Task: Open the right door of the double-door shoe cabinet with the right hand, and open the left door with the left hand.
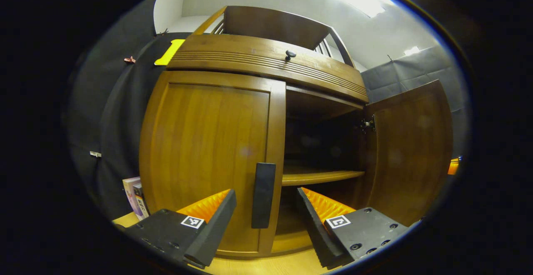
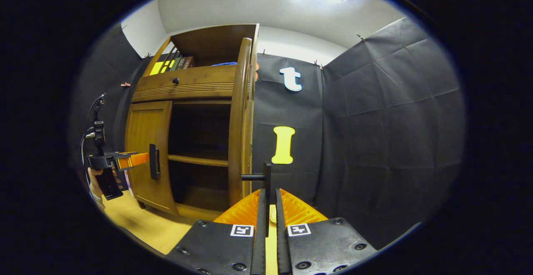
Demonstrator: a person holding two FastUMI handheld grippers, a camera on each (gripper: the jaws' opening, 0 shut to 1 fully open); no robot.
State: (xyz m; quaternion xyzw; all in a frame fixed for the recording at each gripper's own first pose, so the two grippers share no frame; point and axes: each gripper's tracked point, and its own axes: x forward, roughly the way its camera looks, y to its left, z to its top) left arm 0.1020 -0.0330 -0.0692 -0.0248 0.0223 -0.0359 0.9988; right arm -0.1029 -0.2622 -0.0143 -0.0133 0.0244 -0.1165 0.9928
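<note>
Left gripper: jaws spread wide, nothing held, one finger on each side of the left door handle, not touching it. In the right gripper view the left gripper sits at 9 o'clock, held level by a hand, tips just short of that handle.

Left door is closed, flush w/ the cabinet front. So approx half done: right door open, left door not yet opened.

Right door stands swung out at 3 o'clock in the left gripper view, shelf exposed. Right gripper: jaws nearly closed, clamped on the right door handle, pointing straight fwd at the door's edge.

Next, prob: close left jaws on handle, pull.
</note>
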